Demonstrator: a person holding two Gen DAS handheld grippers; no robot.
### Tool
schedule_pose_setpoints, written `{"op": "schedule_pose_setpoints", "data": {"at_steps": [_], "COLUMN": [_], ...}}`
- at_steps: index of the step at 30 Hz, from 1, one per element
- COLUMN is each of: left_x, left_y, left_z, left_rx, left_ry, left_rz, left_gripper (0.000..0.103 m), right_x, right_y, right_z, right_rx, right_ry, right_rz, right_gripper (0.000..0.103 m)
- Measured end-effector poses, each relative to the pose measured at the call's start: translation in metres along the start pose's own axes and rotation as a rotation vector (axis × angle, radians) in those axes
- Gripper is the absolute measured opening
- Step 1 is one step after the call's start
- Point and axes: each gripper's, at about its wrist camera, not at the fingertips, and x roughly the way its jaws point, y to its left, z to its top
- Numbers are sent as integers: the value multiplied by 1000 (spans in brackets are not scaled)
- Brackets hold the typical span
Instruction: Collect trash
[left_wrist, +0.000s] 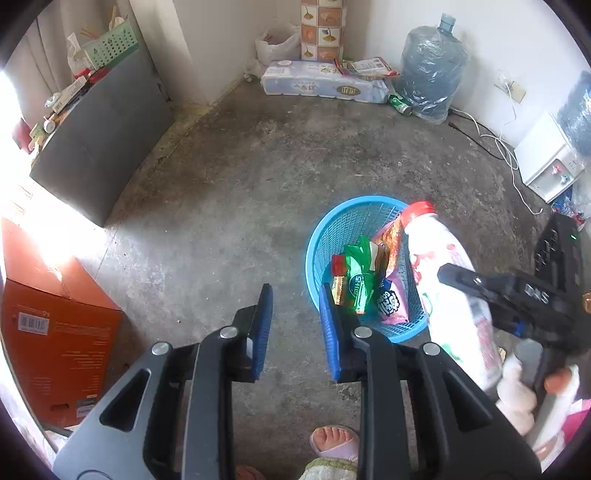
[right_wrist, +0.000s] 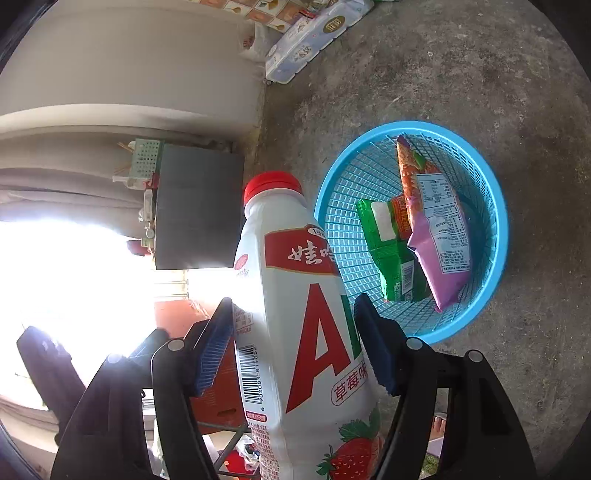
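Left wrist view: my left gripper (left_wrist: 295, 325) hanging part-open, nothing between pads, over bare floor (left_wrist: 229, 177) beside one blue basket (left_wrist: 325, 229). Basket holding three or four snack wrappers (left_wrist: 364, 280).

Right wrist view: my right gripper (right_wrist: 295, 347) gripping one white bottle (right_wrist: 295, 314), red cap, just beside basket rim; three wrappers (right_wrist: 439, 229) showing here.

The floor (left_wrist: 240, 192) is rough, stained matt concrete. The blue basket (right_wrist: 491, 206) is glossy plastic lattice holding shiny foil wrappers (right_wrist: 439, 236); the white bottle (right_wrist: 295, 332) is smooth plastic.
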Motion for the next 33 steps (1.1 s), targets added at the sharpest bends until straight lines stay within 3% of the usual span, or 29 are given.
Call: {"op": "schedule_pose_setpoints", "data": {"at_steps": [2,4,7,17,21,26,33], "left_x": [-32,-63,-102,-179,-211,-259,-320], "left_y": [11,23,42,94,107,131,171], "left_z": [-13,-30,-62,-153,-191,-264,-387], "left_rx": [16,21,9,-109,-170,-286,-468], "left_ry": [-14,-28,-43,-126,-194,-316,-468], "left_rz": [-11,-17,-32,-67,-92,-147,-22], "left_gripper": [32,39,43,43,44,53,65], "right_x": [20,34,40,-6,-44,-88,-124], "right_y": [-2,-8,-16,-15,0,26,75], "right_z": [12,18,18,-19,-55,-125,-212], "right_rx": [7,24,41,-44,-132,-294,-504], "right_ry": [-4,-8,3,-39,-63,-52,-1], "right_rz": [-11,-56,-72,-145,-168,-167,-86], "right_gripper": [77,77,77,77,77,77,83]}}
